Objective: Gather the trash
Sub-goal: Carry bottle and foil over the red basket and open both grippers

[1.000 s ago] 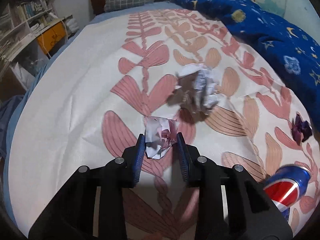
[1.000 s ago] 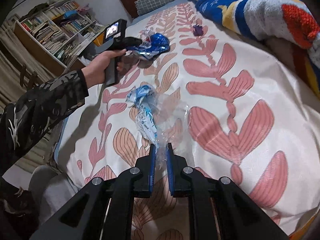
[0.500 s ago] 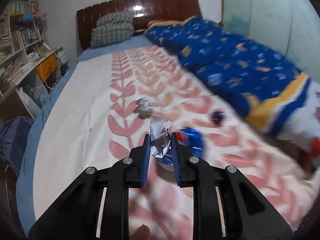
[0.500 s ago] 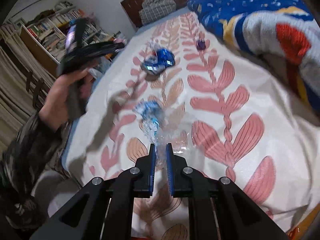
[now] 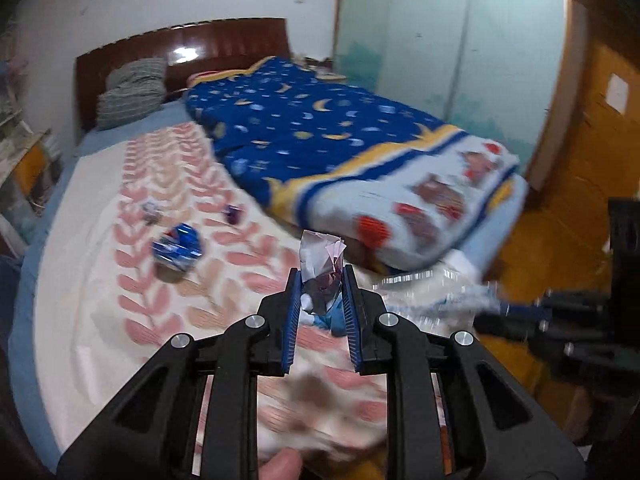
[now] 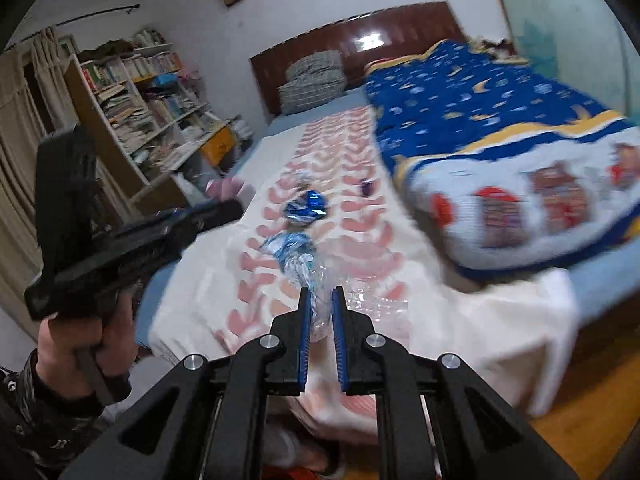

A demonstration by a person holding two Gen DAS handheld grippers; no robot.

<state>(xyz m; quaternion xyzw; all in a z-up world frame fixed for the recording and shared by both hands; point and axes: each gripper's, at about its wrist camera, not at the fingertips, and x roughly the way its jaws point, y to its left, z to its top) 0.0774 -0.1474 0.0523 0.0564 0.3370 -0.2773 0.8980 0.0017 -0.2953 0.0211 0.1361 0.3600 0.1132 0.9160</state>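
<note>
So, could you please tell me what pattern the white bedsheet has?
Pink leaf-vine print on the white bedsheet, clearest in the right wrist view.

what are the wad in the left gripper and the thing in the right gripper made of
The wad looks like crumpled printed paper: matte, with sharp creases and folded corners. The bottle looks like thin clear plastic, crushed: see-through, glossy glints, with a blue label. Blur leaves both somewhat uncertain.

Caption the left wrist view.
Left hand-held gripper lifts crumpled paper above the bed; blue can remains.

A crumpled paper wad (image 5: 322, 264) stood pinched upright. A crushed clear plastic bottle (image 6: 316, 280) hung clamped. A crushed blue can (image 5: 178, 244) lay on the bedspread.
</note>
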